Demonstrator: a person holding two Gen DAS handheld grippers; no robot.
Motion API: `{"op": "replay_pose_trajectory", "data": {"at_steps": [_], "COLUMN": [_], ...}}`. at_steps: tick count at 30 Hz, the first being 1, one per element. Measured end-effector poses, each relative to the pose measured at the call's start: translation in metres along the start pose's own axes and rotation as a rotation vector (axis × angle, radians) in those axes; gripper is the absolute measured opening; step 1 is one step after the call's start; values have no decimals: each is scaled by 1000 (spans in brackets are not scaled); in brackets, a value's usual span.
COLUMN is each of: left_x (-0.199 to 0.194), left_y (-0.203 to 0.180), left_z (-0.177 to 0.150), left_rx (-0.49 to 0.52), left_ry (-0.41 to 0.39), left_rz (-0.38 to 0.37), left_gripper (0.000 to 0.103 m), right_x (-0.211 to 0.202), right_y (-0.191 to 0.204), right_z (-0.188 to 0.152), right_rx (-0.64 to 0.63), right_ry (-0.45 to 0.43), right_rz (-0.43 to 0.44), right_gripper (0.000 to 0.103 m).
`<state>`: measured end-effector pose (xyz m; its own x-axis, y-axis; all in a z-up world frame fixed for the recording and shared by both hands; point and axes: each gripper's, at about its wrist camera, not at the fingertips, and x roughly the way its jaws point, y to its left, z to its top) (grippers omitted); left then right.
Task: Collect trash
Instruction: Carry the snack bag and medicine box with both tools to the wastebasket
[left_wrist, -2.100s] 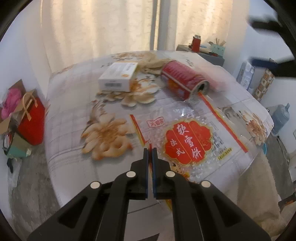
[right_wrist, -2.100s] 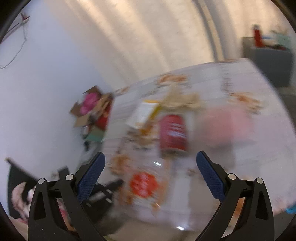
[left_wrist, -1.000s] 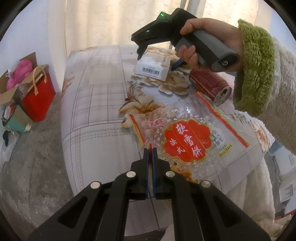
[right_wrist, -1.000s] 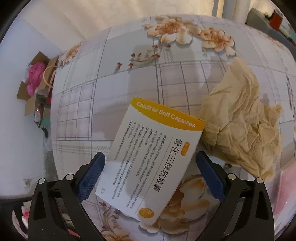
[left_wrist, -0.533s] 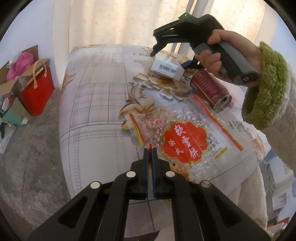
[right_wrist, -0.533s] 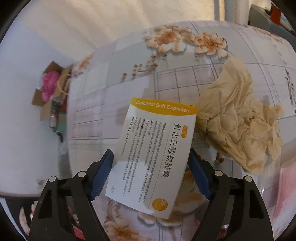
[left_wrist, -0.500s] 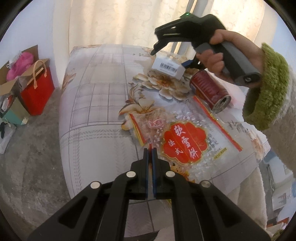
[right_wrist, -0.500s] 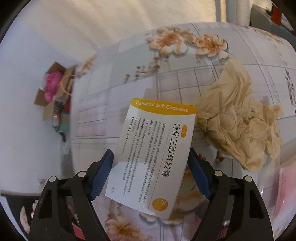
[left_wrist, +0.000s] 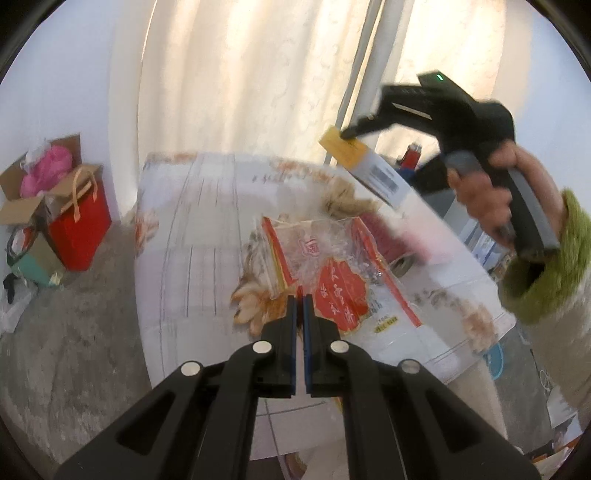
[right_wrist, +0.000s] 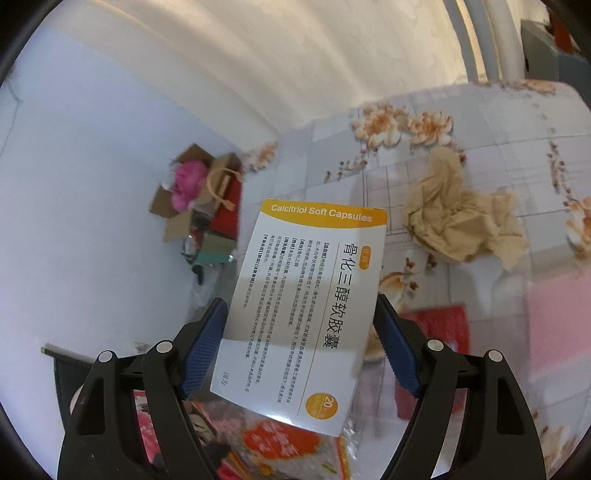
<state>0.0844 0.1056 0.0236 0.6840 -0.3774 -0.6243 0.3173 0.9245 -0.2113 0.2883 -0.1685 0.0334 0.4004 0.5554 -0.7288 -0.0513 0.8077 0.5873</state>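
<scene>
Medicine box (right_wrist: 306, 310) is the landmark here: a white carton with a yellow band, printed "Calcitriol Soft Capsules", clamped by its two long sides between the blue pads of the right gripper (right_wrist: 299, 350), and it hangs in the air clear of the table (left_wrist: 177, 236). Below the box and nearer to the person lies a clear snack bag (left_wrist: 332, 280) with a red label; the left gripper (left_wrist: 300, 306) has its jaws together on the near edge of this bag, and the bag looks pulled up a little from the floral cloth. Just beyond the bag, under the box, a red can (right_wrist: 436, 325) lies on its side, blurred. Farther from the person than the box, a crumpled beige paper (right_wrist: 458, 218) rests on the table, untouched. To the left of the box, down on the floor by the wall, stand a red paper bag (left_wrist: 79, 221) and an open cardboard box (left_wrist: 26, 203). I judge that the step in hand is the carrying away of two pieces of trash at once. The next move calls for a place to drop them; no bin is visible, so I cannot say where. The can and the paper remain to collect.
</scene>
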Motion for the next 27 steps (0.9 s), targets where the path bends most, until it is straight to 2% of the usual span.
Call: {"op": "replay_pose_trajectory", "data": {"at_steps": [5, 10, 17, 27], "left_x": [-21, -29, -14, 22], "left_y": [-17, -39, -82, -179], "left_z": [17, 31, 42, 62], "left_rx": [41, 101, 169, 306], "left_ry": [-65, -95, -87, -42], "left_rz": [-22, -48, -133, -288], "left_gripper": [2, 2, 2, 2], "right_x": [-47, -102, -157, -221], "right_y": [1, -20, -71, -151], "right_z": [-15, -35, -67, -121], "right_rx": [-27, -31, 44, 173], "right_ry": [-86, -183, -277, -393], "right_rz": [30, 21, -22, -123], "right_gripper": [75, 75, 75, 75]}}
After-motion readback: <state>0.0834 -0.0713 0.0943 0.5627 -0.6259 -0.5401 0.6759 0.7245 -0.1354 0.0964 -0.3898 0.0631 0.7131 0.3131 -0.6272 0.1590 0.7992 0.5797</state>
